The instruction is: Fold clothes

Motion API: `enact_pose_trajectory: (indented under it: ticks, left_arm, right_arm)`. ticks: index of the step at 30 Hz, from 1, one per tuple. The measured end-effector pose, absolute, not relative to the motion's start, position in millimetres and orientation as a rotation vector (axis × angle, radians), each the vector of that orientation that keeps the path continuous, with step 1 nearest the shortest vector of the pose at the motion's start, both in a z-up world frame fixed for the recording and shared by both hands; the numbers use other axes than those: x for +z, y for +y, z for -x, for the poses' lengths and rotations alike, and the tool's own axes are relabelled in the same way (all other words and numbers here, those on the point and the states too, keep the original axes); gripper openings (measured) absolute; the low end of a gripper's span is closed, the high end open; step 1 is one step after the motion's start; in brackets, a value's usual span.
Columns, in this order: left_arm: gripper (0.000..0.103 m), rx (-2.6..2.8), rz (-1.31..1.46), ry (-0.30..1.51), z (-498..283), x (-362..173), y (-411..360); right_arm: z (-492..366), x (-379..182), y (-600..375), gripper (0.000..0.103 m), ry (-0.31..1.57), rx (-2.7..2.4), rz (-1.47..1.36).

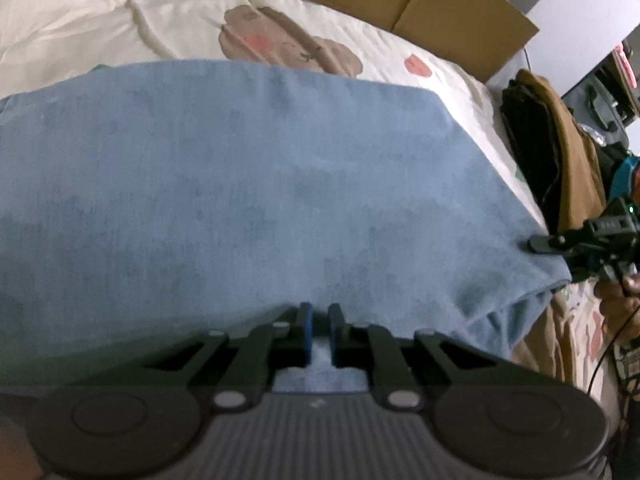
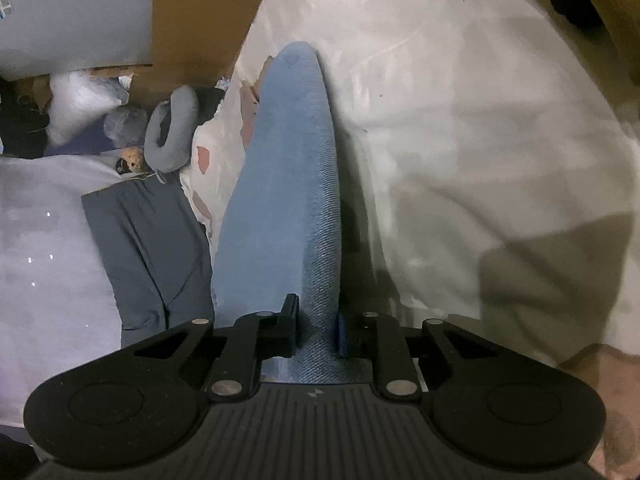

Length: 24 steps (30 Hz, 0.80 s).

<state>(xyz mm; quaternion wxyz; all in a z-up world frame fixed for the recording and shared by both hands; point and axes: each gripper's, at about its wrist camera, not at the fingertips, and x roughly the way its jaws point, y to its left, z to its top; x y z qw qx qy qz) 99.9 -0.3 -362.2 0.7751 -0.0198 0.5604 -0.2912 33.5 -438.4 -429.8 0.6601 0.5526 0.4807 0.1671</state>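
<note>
Here, readings run from each gripper outward.

Left gripper [image 1: 319, 332]: nearly clenched; a narrow slit remains between the blue pads, and the blue cloth [image 1: 256, 184] lies in and under that slit at its near edge. Whether the pads actually pinch the fabric cannot be told from the left wrist view.

Right gripper [image 2: 318, 330]: grasping the blue cloth [image 2: 288, 200]; a raised fold of it passes between the two fingers, and both pads press its sides.

Right gripper, seen from the left [image 1: 560, 245]: at the cloth's right corner, fingertips on the fabric edge, held by a hand [image 1: 624, 292].

Blue cloth, position: spread flat across the bedspread [image 1: 120, 20], wide and mostly smooth; far edge straight, right edge slanting down to the right gripper.

Blue cloth, ridge: in the right wrist view it rises as a long narrow fold running away from the fingers.

Open room, far side: bare bedspread with printed bear and red spots, bounded by cardboard boxes [image 1: 440, 4].

Open room, right of ridge: wide bare bedspread [image 2: 460, 140].

Edge, right: brown and dark garments [image 1: 560, 152] stacked just beside the bed's edge.

Edge, left of ridge: grey folded garment [image 2: 148, 248] and grey neck pillow [image 2: 172, 132] near the bedspread's edge.
</note>
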Motion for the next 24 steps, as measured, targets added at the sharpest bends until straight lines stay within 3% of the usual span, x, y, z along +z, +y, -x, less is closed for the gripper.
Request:
enact_pose_trajectory:
  ticks: [8, 14, 24]
  left_arm:
    - [0.008, -0.603, 0.042, 1.264, -101.6, -367.5, -2.4]
    - [0.007, -0.599, 0.032, 1.284, -103.0, -360.3, -1.3]
    - [0.007, -0.570, 0.000, 1.228, -127.1, -351.5, -7.8]
  right_arm:
    - [-53.6, -449.0, -422.1, 0.027, 1.125, 0.338, -1.239]
    - [-54.4, -437.6, -418.3, 0.011, 1.103, 0.354, -1.180]
    - [-57.6, -403.4, -412.4, 0.008, 1.072, 0.350, -1.123]
